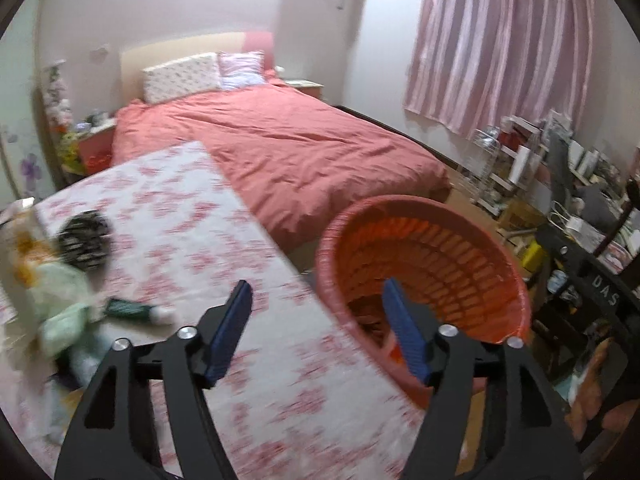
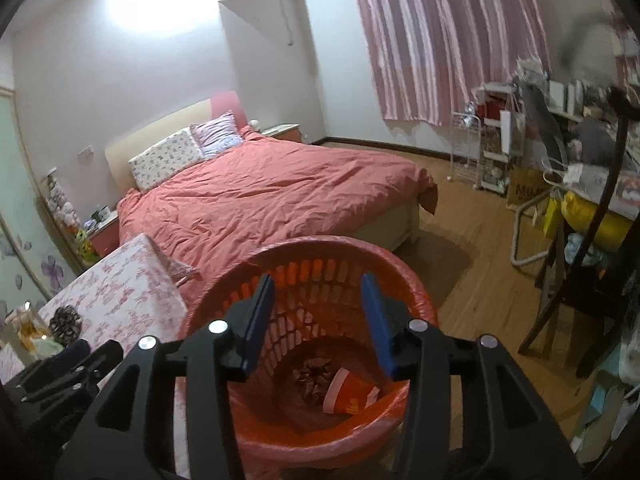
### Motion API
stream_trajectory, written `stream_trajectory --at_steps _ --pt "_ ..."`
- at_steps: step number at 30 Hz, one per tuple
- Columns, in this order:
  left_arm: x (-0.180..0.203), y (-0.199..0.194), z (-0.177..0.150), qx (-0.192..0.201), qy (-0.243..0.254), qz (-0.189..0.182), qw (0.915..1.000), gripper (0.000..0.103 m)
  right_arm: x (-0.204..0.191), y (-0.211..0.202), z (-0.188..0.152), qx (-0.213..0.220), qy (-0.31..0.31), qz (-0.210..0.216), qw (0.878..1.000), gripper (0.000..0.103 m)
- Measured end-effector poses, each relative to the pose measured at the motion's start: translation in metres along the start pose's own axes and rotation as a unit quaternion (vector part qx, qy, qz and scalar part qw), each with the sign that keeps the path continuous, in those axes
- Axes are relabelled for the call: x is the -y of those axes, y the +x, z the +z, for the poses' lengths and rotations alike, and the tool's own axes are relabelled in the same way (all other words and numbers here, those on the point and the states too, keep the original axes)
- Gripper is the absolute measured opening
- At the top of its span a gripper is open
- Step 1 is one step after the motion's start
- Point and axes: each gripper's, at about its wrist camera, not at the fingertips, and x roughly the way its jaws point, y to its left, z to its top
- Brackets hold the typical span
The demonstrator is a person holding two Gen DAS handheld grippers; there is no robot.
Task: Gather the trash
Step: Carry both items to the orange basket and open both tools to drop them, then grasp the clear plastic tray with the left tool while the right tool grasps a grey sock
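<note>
An orange trash basket [image 1: 472,240] lined with a pink bag stands on the floor beside a table with a pink floral cloth [image 1: 192,216]. In the right wrist view the basket [image 2: 320,256] holds a red paper cup [image 2: 352,396] and a brown wrapper [image 2: 312,376]. On the table lie a green tube [image 1: 132,310], a pale green wrapper [image 1: 64,312] and a dark patterned crumpled item [image 1: 84,238]. My left gripper [image 1: 318,300] is open and empty over the table's right edge. My right gripper [image 2: 318,296] is open and empty above the basket.
A bed with a red duvet [image 2: 260,200] lies behind the table and basket. A cluttered desk with a dark chair [image 2: 580,280] and a white shelf cart [image 2: 492,152] stand at the right. Wooden floor [image 2: 480,272] runs between bed and desk.
</note>
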Motion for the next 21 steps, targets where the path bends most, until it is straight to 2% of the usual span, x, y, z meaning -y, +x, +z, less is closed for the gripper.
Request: stream_trajectory --at_steps 6,10,15,21 --pt "-0.046 -0.042 -0.017 0.019 -0.025 0.055 0.9980 0.077 -0.046 -0.023 -0.010 -0.001 -0.043 0.045 0.998 0.047" --pt "-0.083 -0.074 -0.033 0.039 -0.054 0.104 0.9924 0.081 -0.089 -0.034 -0.027 -0.011 -0.080 0.092 0.992 0.047" --pt "-0.126 -0.104 -0.054 0.051 -0.080 0.167 0.9813 0.086 -0.135 -0.042 -0.052 -0.037 -0.117 0.144 0.982 0.047" --pt "-0.174 -0.124 -0.077 0.052 -0.109 0.233 0.9650 0.086 -0.185 -0.059 -0.086 -0.061 -0.166 0.206 0.962 0.047"
